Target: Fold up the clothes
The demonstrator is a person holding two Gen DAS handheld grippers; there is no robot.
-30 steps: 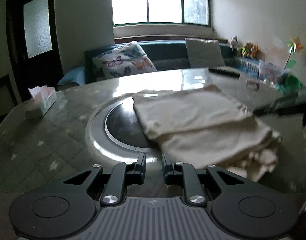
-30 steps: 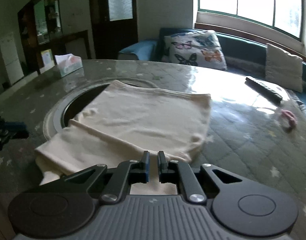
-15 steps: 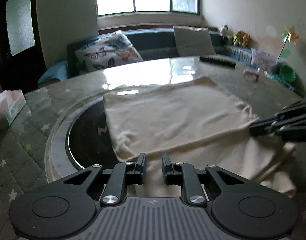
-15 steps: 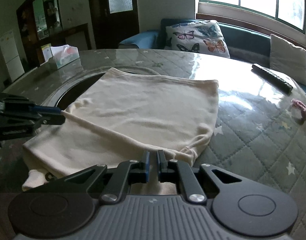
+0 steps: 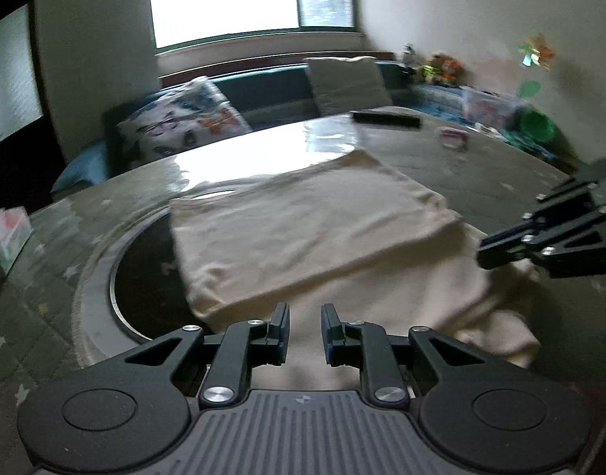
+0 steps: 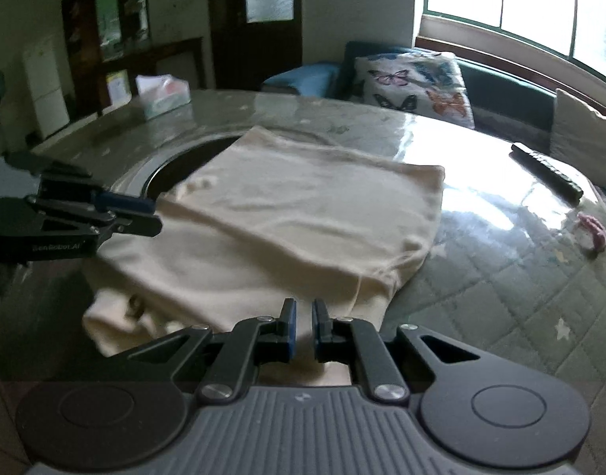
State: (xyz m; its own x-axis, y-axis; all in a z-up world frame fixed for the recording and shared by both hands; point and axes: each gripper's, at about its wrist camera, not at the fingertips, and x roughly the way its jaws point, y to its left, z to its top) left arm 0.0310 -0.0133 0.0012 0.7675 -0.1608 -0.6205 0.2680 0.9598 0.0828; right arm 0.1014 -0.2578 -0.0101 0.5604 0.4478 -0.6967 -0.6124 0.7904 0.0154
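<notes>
Lying on the desk (image 6: 500,277), a cream garment (image 6: 303,229) is seen partly folded (upper layer doubled over the lower). Left tool (image 5: 305,322) and right tool (image 6: 301,326) are held slightly open over its near edge, gripping nothing; further folding or tidying is judged equally possible.

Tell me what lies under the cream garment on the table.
The cream garment partly covers a dark round inset in the table; its own lower folded layers stick out nearest the grippers. Anything else beneath is hidden.
</notes>
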